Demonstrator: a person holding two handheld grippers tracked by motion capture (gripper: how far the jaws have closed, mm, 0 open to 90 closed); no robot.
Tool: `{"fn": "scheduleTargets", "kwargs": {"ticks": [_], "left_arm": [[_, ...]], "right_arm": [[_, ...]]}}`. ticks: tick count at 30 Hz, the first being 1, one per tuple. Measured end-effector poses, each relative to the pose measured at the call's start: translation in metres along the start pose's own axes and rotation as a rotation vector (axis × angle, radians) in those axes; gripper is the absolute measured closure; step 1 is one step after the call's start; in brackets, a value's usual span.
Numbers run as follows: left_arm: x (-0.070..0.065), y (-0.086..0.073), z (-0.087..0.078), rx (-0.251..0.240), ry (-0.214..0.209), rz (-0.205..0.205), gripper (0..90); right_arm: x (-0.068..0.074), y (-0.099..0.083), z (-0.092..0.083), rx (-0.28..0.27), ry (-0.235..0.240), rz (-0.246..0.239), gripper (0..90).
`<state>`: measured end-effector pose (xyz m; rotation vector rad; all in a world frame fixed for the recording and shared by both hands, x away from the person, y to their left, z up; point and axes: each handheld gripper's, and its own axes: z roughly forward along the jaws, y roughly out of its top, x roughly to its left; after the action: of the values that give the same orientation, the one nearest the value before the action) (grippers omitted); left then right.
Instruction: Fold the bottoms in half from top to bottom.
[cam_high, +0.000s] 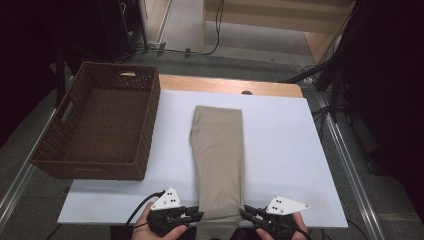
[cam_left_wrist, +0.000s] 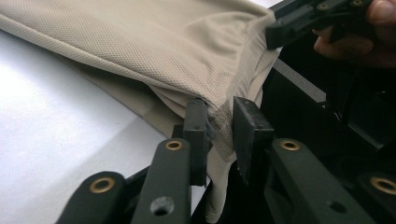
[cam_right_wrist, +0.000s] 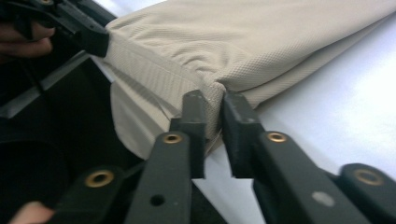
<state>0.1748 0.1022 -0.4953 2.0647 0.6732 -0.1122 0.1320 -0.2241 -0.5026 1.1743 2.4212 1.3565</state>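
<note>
A beige folded garment (cam_high: 219, 150) lies lengthwise down the middle of the white table top (cam_high: 290, 150), and its near end hangs over the front edge. My left gripper (cam_high: 200, 216) is at the near left corner of that end and my right gripper (cam_high: 243, 212) at the near right corner. In the left gripper view the jaws (cam_left_wrist: 219, 116) stand slightly apart with the cloth's corner (cam_left_wrist: 163, 46) loose between them. In the right gripper view the jaws (cam_right_wrist: 215, 105) are likewise a little apart around the other corner of the cloth (cam_right_wrist: 257, 42).
A dark brown wicker basket (cam_high: 152, 100) stands with nothing in it on the table's left side, beside the garment. Bare white surface lies right of the garment. Floor, cables and dark stands surround the table.
</note>
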Motion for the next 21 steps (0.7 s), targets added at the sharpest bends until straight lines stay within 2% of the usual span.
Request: {"fn": "scheduleTargets", "kwargs": {"ticks": [3,5,8,12,15,19,21], "left_arm": [[0.002,0.0,-0.004,-0.043,0.017,-0.01,55.7],[0.003,0.001,-0.007,-0.065,0.026,-0.02,48.0],[0.003,0.001,-0.008,-0.082,0.036,-0.019,45.8],[0.002,0.005,-0.009,-0.1,0.047,0.006,39.4],[0.003,0.01,-0.009,-0.123,0.048,0.009,33.5],[0.007,0.018,-0.007,-0.111,0.028,0.016,26.3],[0.01,0.023,-0.005,-0.106,0.014,0.019,26.0]], "right_arm": [[-0.001,-0.002,-0.004,-0.029,-0.022,0.003,47.2],[-0.003,-0.001,-0.008,-0.058,-0.041,0.01,39.8],[-0.006,0.0,-0.013,-0.086,-0.07,0.006,37.8],[-0.006,0.001,-0.01,-0.074,-0.078,-0.008,37.1],[-0.005,0.002,-0.006,-0.066,-0.085,-0.019,37.1],[-0.004,0.006,-0.003,-0.063,-0.09,-0.029,36.3],[-0.005,0.008,-0.002,-0.062,-0.096,-0.027,34.9]]}}
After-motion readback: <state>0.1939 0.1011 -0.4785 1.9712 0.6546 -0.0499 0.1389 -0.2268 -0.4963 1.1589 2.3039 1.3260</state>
